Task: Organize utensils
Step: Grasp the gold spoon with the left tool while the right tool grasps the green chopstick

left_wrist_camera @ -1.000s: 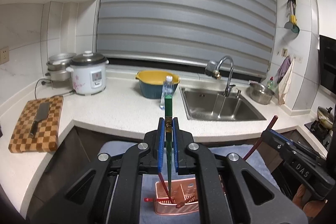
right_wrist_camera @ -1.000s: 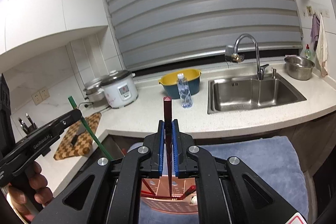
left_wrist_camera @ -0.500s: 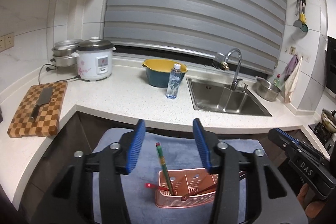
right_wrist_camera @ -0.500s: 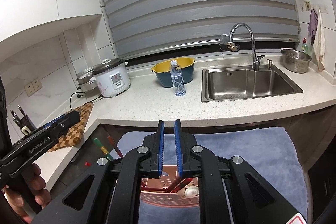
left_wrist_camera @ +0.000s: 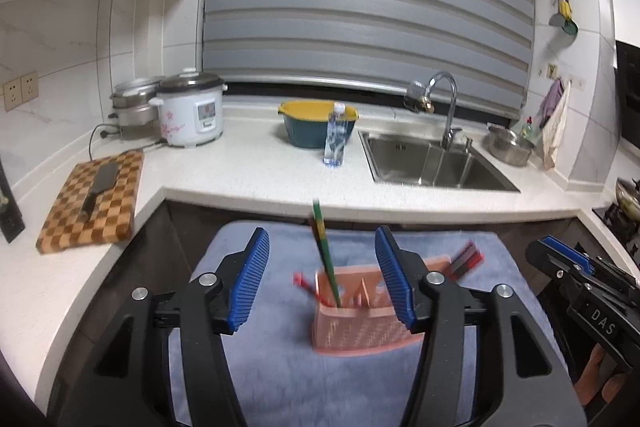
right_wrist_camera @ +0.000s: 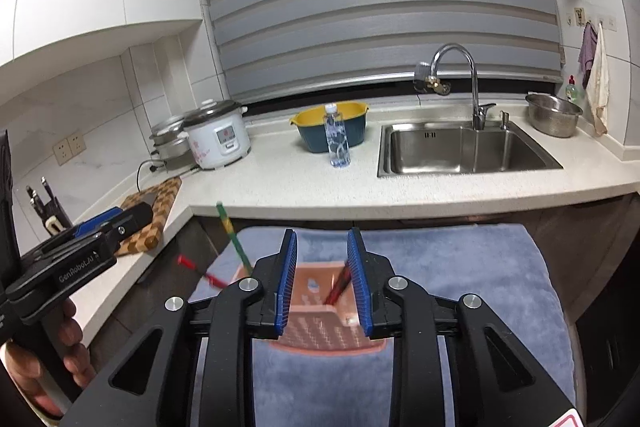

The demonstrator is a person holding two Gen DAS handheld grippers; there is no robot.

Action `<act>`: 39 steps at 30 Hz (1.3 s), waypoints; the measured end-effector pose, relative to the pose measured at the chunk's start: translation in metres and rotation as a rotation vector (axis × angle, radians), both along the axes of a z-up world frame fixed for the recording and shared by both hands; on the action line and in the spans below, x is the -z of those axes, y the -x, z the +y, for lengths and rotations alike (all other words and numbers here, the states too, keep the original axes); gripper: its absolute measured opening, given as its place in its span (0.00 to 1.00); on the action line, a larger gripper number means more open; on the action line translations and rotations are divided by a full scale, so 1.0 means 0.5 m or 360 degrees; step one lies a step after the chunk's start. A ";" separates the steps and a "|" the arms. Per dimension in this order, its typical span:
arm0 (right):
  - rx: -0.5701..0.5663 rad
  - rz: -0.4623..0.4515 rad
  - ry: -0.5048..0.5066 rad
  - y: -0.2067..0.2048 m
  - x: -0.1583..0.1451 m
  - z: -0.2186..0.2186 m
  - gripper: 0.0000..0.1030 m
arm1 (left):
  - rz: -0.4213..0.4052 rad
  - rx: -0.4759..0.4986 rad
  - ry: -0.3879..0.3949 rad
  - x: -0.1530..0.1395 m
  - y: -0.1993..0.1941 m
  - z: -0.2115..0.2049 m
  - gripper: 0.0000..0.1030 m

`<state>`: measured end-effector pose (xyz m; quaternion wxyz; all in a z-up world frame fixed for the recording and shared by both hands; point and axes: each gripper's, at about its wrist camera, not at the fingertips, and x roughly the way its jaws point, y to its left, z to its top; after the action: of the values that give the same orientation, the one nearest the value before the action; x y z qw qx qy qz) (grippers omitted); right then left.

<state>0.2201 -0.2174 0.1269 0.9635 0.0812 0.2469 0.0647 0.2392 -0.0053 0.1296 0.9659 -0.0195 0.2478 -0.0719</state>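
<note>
Blue towel [left_wrist_camera: 280, 367] bears pink caddy [left_wrist_camera: 360, 327] beyond both opening, empty jaws.

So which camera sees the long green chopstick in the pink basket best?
The left wrist view. There the long green chopstick stands in plain sight, leaning in the pink plastic basket, between the open fingers. In the right wrist view it pokes up at the left, its lower end hidden behind the gripper.

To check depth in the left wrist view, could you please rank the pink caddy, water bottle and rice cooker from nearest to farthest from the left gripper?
1. Pink caddy, on the towel just ahead of the left gripper.
2. Water bottle, mid-counter.
3. Rice cooker, back left.
</note>
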 end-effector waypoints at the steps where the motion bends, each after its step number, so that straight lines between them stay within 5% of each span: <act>1: -0.0008 0.0026 0.0002 0.020 0.013 -0.001 0.25 | 0.0016 -0.0009 -0.0016 0.012 0.015 0.002 0.51; 14: -0.0060 0.0365 0.0229 0.272 0.214 0.023 0.25 | 0.0287 -0.0049 -0.0063 0.178 0.193 0.023 0.51; 25: -0.0368 0.0687 0.0248 0.462 0.405 0.097 0.25 | 0.0561 -0.0045 -0.0097 0.314 0.325 0.026 0.51; 39: -0.0403 0.0765 0.0293 0.463 0.465 0.126 0.22 | 0.0689 0.0003 -0.0122 0.378 0.383 0.003 0.51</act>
<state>-0.0115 -0.1546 -0.1055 0.8649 -0.0251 0.4813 0.1405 0.0478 -0.0037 -0.0592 0.8901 0.0025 0.4522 -0.0574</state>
